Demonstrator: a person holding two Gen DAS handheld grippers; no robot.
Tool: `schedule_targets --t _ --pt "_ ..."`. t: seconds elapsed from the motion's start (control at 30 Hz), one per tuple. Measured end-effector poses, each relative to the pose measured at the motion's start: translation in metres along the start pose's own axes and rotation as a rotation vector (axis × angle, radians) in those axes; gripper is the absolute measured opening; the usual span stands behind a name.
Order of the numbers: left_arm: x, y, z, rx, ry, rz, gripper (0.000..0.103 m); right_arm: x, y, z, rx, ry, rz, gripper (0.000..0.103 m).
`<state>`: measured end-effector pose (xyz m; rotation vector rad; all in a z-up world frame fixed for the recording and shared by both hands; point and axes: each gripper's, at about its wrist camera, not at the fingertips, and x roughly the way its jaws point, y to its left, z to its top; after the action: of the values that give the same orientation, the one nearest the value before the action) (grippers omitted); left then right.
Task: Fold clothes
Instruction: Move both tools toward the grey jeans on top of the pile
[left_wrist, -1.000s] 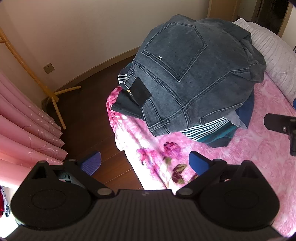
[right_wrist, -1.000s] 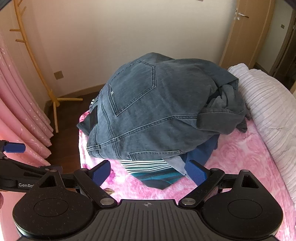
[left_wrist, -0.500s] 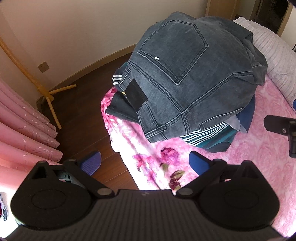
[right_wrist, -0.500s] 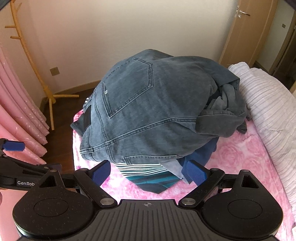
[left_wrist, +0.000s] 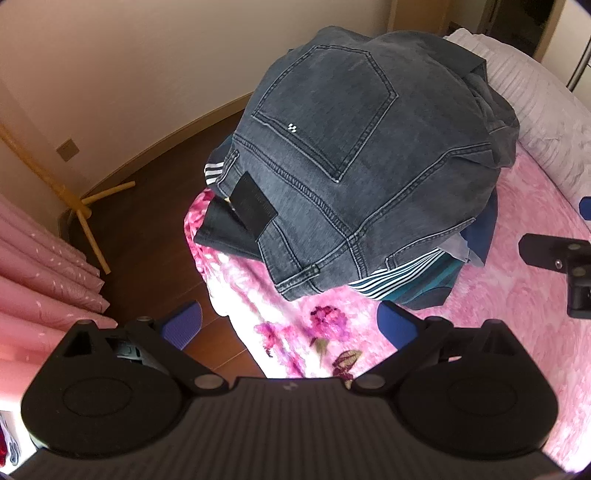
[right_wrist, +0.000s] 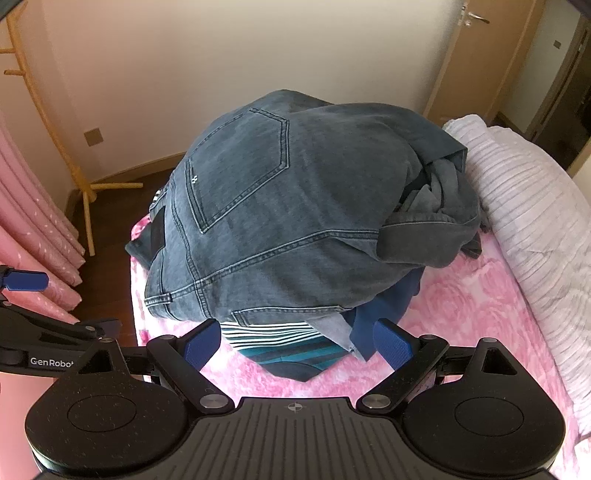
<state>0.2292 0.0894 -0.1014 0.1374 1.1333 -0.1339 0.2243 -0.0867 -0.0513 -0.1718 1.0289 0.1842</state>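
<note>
Item: heaped pile of clothes on the pink floral bedspread (right_wrist: 461, 306), near the bed's corner.

Top layer: dark grey-blue denim jeans (left_wrist: 354, 155), draped seat-up and bunched at one side, not folded. Beneath: a teal-and-white striped garment (right_wrist: 280, 341), a navy blue piece (right_wrist: 388, 306) and a black garment (left_wrist: 221, 232), all crumpled together.

Your left gripper (left_wrist: 288, 325) and right gripper (right_wrist: 295, 341) hover just short of the pile, jaws spread, holding nothing.

Status: no folded garment is in view; the visible pile remains to be folded.
</note>
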Motion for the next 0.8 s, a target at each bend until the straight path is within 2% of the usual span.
schedule_targets --t 0.33,0.8 --pt "-0.013 -0.001 -0.004 0.006 -0.023 0.026 0.1 -0.01 0.005 -0.005 0.011 -0.018 0.015 0.092" --pt "-0.071 -0.028 -0.046 -0.05 -0.076 0.132 0.1 -0.054 -0.017 -0.039 -0.025 -0.103 0.108 0.092"
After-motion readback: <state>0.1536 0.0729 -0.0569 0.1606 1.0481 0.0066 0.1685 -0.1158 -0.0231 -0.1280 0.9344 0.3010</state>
